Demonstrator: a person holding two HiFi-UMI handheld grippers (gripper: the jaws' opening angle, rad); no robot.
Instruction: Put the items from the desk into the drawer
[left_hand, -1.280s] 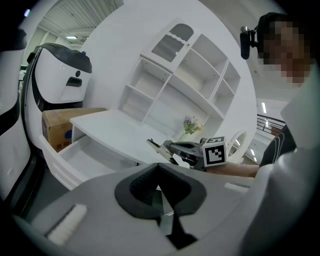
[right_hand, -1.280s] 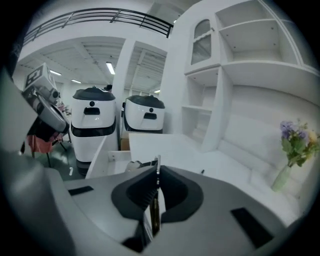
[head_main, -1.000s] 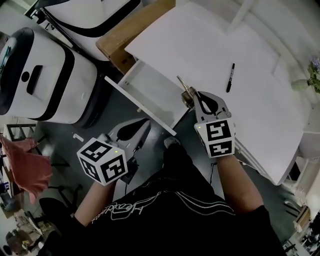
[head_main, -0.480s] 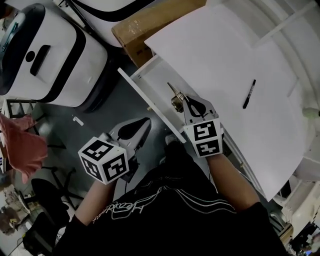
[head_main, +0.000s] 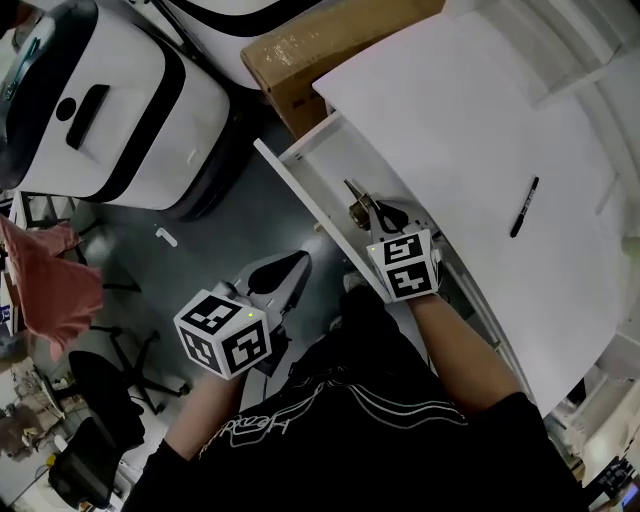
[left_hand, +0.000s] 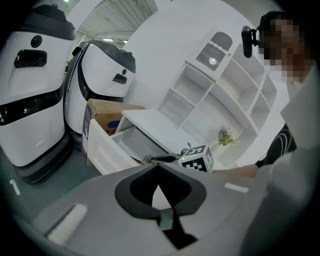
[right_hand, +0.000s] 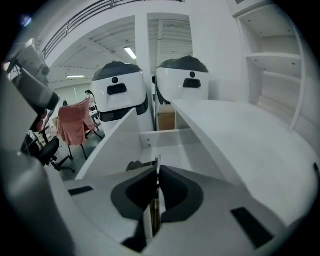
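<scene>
- Right hand-held gripper (head_main: 375, 208) was clenched on a slender item (head_main: 353, 191). It was thin, with a brassy body and a dark tip, and we could not tell what kind of tool it was.
- The right gripper view showed the pads pressed flat on it and the item running along the line of the jaws. We judged this lengthwise hold kept the piece from twisting out.
- The item hung over the open drawer (head_main: 322, 165), inside its front panel and near the corner closest to the person. It pointed down into the drawer, and we took this for the placing step. We could not tell whether it touched the drawer floor.
- The drawer was pulled well out from under the surface (head_main: 450, 110), so the item had room to go in at a slant. The drawer floor looked bare.
- Left hand-held gripper (head_main: 298, 262) was closed with nothing in it. It was held low outside the drawer front, over the room floor. We read this as parked out of the way, leaving the opening free.
- A black marker (head_main: 524, 207) lay flat on the surface, well in from the drawer-side edge and toward the back edge. By our reckoning it had not yet been put away.
- Risk: the item may catch on the drawer front when it is let go.
</scene>
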